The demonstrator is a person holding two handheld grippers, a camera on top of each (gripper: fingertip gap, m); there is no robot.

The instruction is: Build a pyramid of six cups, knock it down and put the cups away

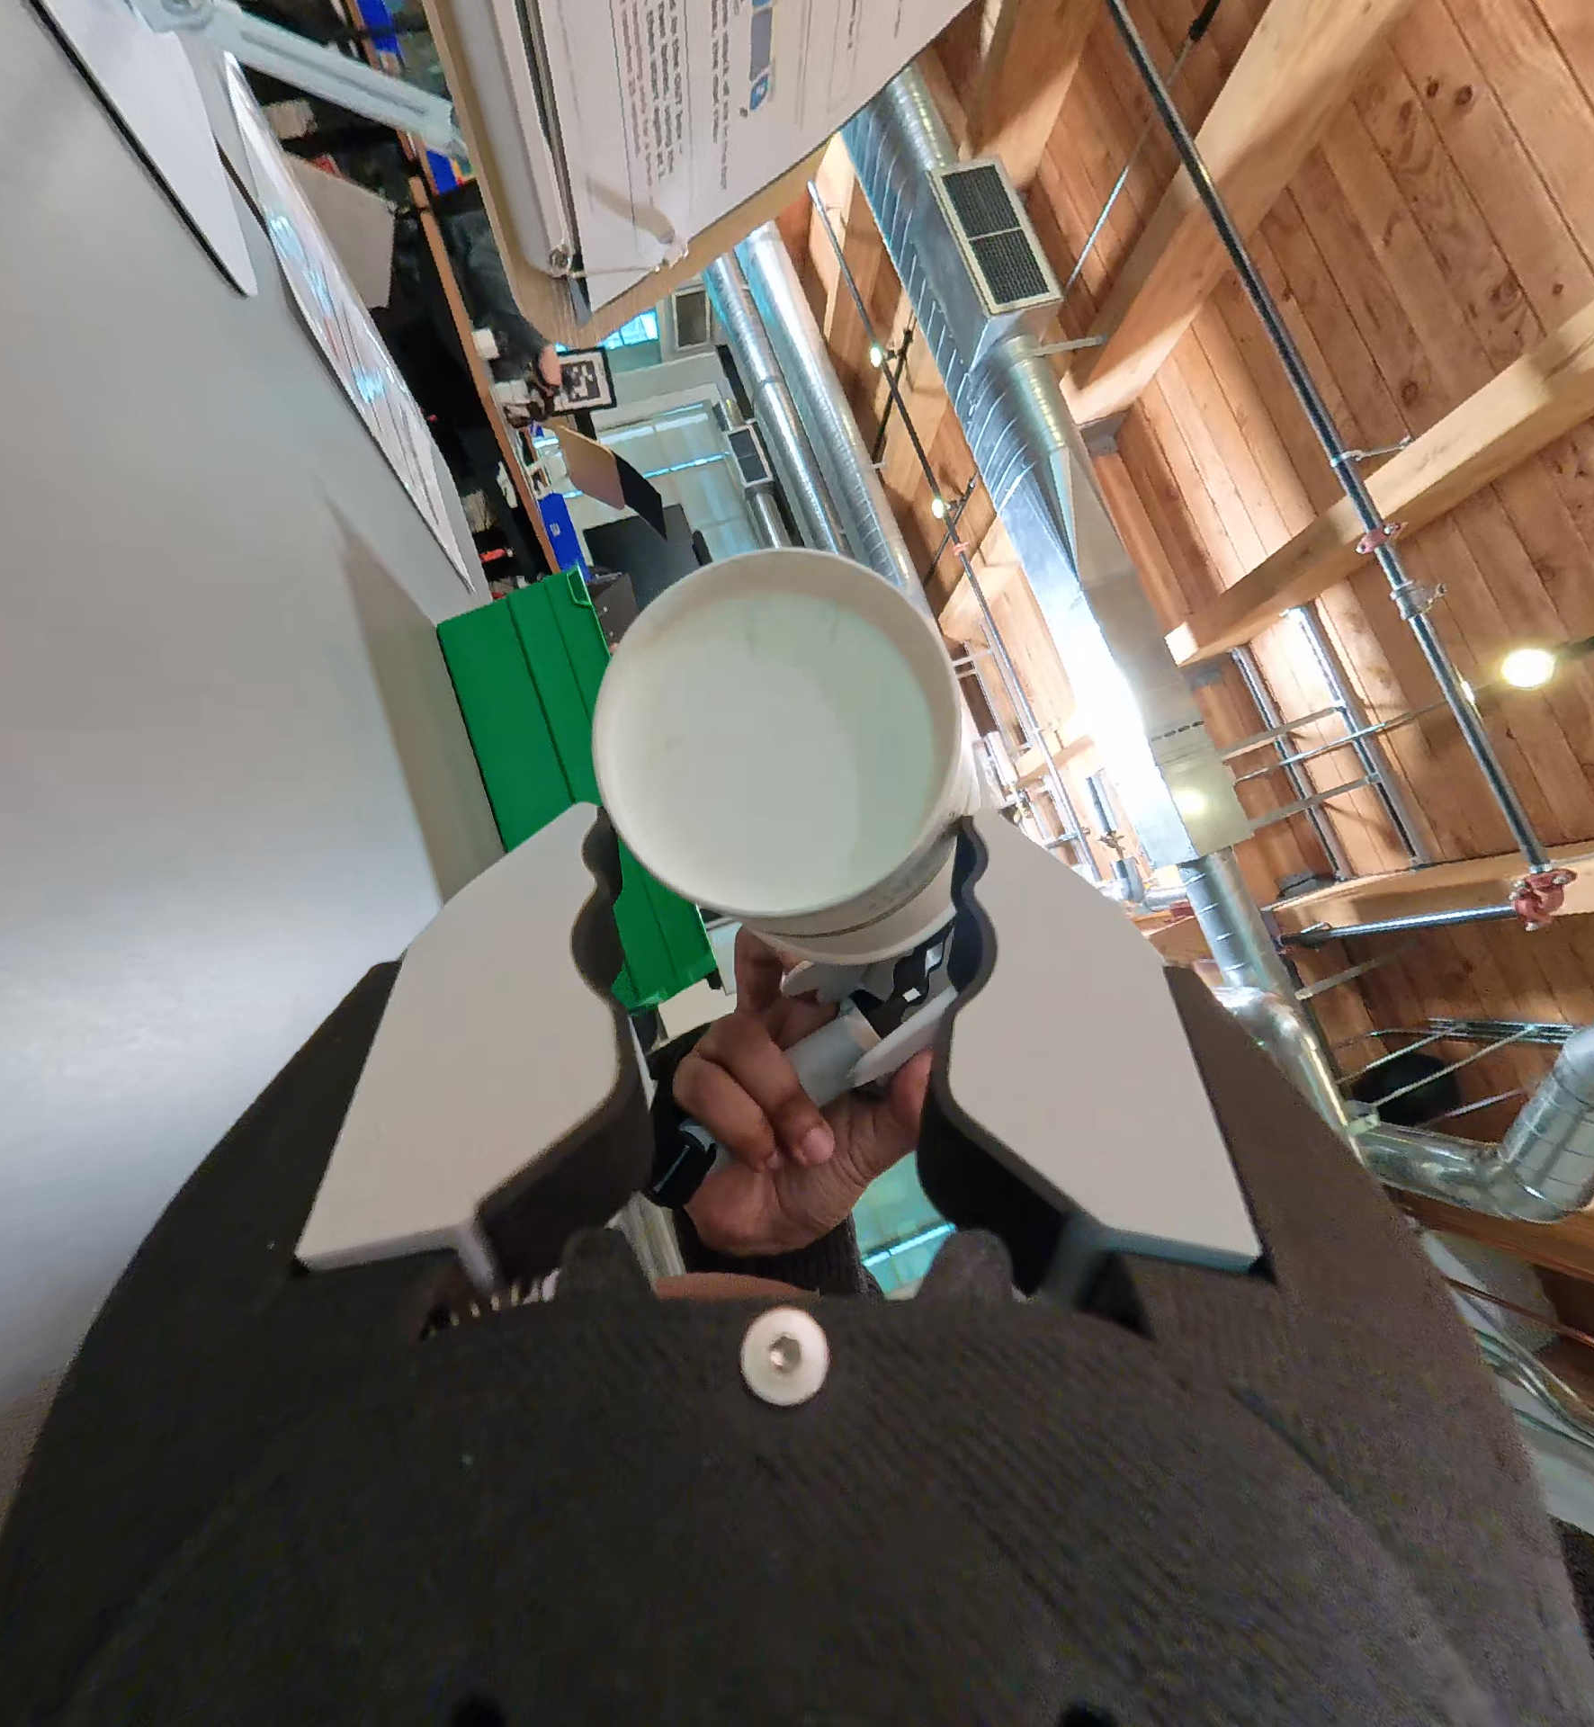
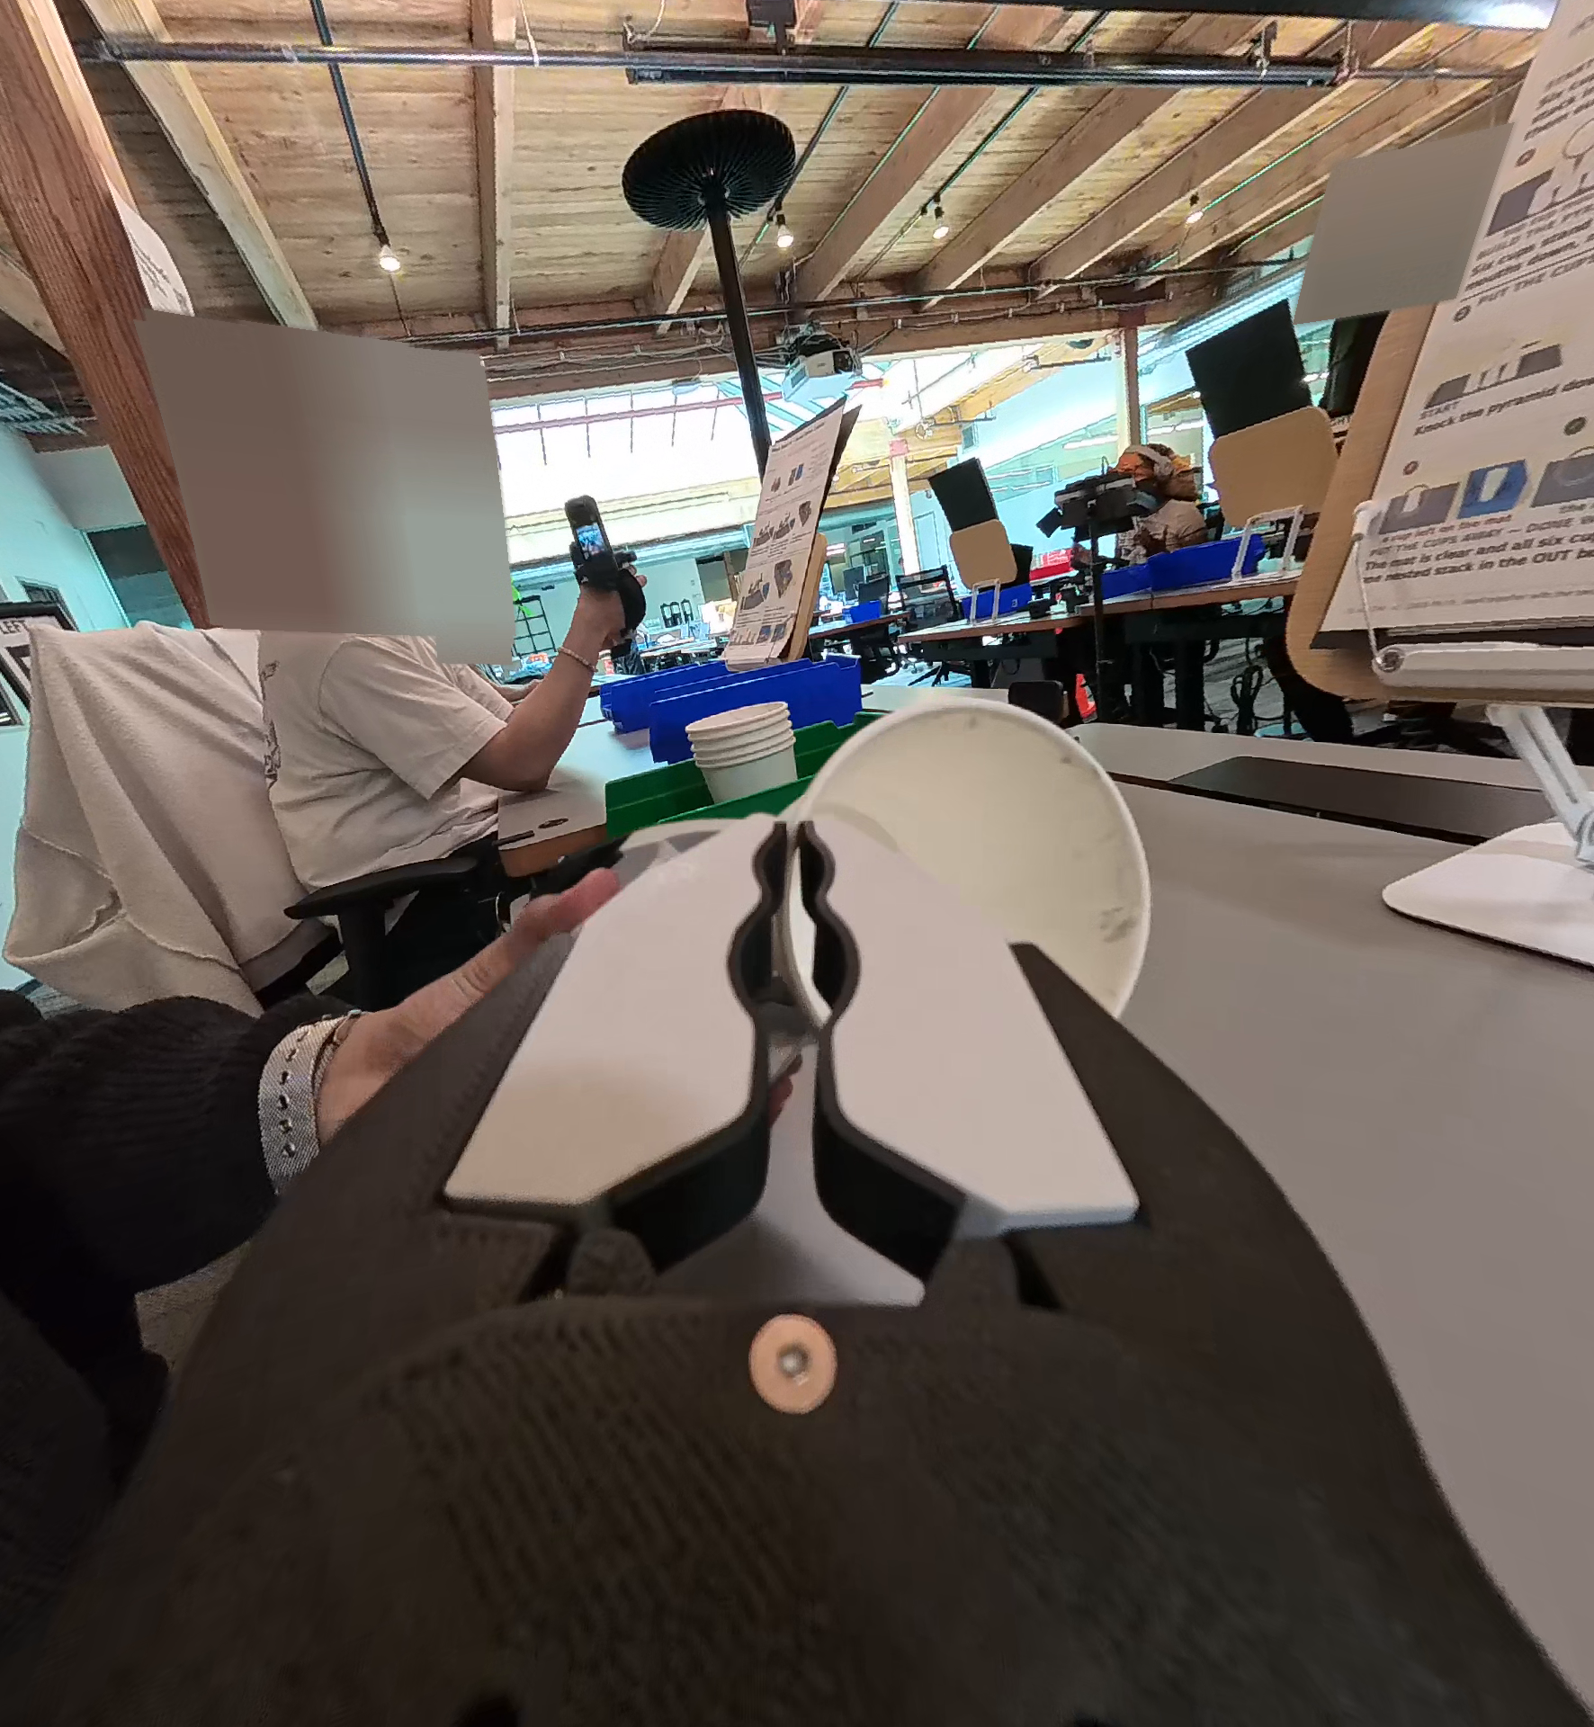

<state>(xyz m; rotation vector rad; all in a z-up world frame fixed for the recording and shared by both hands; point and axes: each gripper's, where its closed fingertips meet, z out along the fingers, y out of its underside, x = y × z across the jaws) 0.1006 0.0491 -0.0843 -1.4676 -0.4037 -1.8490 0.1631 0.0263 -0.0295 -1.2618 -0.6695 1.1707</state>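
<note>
the right gripper (image 2: 791, 846) is pinched on the rim of a white paper cup (image 2: 980, 841), one finger inside the mouth and one outside, with the cup lying on its side above the grey table (image 2: 1382, 1075) and its open mouth turned toward the camera

in the left wrist view the same cup (image 1: 770, 734) shows bottom first, held from below by the far gripper (image 1: 877, 991) in a hand (image 1: 798, 1135)

the left gripper (image 1: 779, 888) has its jaws spread wide; the cup sits just past its fingertips, near the right one, and i cannot tell if they touch

beyond the cup, a stack of cups (image 2: 743, 748) stands in a green bin (image 2: 658, 794), with blue bins (image 2: 737, 696) farther off

to the right a sheet on a white stand (image 2: 1522, 878) rests on the table

at the left a person in a pale shirt (image 2: 382, 748) sits holding up a dark device (image 2: 592, 551)
</note>
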